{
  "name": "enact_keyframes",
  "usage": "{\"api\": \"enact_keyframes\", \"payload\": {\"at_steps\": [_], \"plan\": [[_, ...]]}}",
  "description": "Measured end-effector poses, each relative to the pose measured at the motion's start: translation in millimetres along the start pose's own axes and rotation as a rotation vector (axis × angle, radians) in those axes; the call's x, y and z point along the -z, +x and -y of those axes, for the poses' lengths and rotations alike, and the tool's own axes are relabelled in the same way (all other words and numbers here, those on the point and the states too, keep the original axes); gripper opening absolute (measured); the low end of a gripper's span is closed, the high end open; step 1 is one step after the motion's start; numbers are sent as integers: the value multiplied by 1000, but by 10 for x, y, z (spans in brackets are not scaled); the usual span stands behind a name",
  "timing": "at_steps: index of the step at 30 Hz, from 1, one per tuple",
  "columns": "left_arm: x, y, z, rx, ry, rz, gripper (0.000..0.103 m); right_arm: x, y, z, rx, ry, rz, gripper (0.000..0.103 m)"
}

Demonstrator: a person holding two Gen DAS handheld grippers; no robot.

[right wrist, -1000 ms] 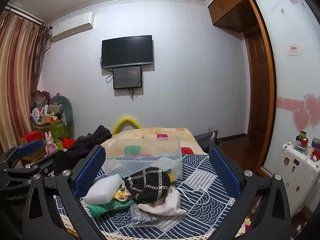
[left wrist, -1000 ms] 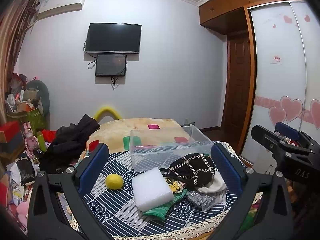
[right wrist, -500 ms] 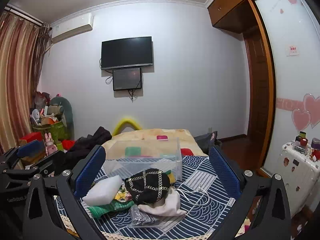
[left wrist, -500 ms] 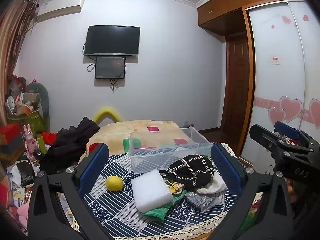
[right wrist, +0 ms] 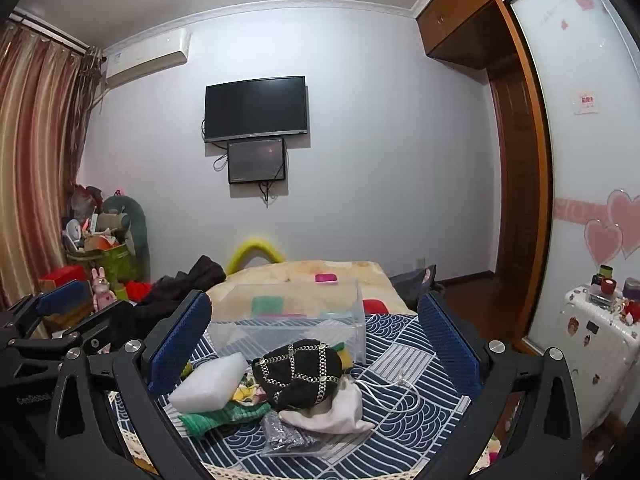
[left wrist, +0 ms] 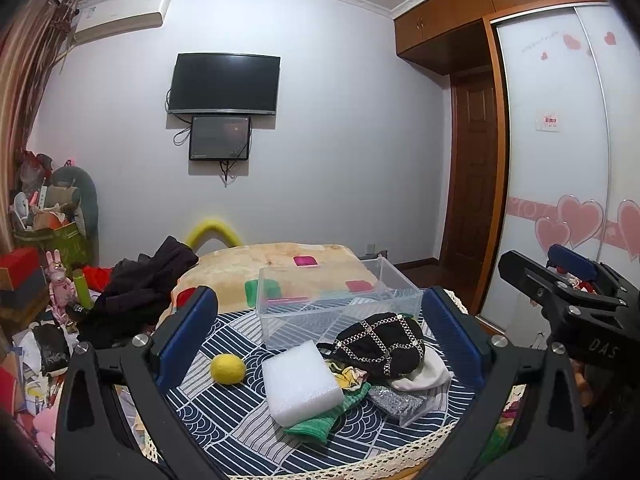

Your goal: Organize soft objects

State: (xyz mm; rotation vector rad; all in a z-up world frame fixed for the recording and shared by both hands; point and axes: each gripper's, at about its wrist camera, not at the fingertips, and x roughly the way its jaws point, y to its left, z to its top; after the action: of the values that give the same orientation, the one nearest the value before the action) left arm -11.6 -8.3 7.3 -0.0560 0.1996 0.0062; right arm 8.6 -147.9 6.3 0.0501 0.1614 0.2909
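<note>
A pile of soft things lies on a blue patterned cloth: a white foam block, a yellow ball, a black chain-trimmed bag, a green knit cloth, a white pouch and a silvery packet. A clear empty plastic bin stands behind them. My left gripper is open, held above the pile. My right gripper is open too, over the bag, foam and bin.
A bed with a beige blanket and dark clothes lies behind the cloth. Clutter and boxes stand at the left. A wardrobe with heart stickers is on the right, and a white suitcase stands beside it.
Both views have drifted slightly; the scene sits a little lower and closer. Nothing on the cloth has moved and both grippers stay open.
</note>
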Motion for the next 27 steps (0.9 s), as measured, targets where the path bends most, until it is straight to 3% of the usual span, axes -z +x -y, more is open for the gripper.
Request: {"api": "enact_keyframes", "payload": {"at_steps": [16,21,23,27], "plan": [[3,-14,28,8,16,12,103,10,-1,9,-23,13,0,103],[52,83,-4,32,4,-19,103,70,50,16,-21,6,1,103],[92,169,-55,34,-15,-50,91,111,106,30,-22,-2,-16,103],[176,371,-151,14,-45,-118,85,198,189,90,-65,19,-52,102]]}}
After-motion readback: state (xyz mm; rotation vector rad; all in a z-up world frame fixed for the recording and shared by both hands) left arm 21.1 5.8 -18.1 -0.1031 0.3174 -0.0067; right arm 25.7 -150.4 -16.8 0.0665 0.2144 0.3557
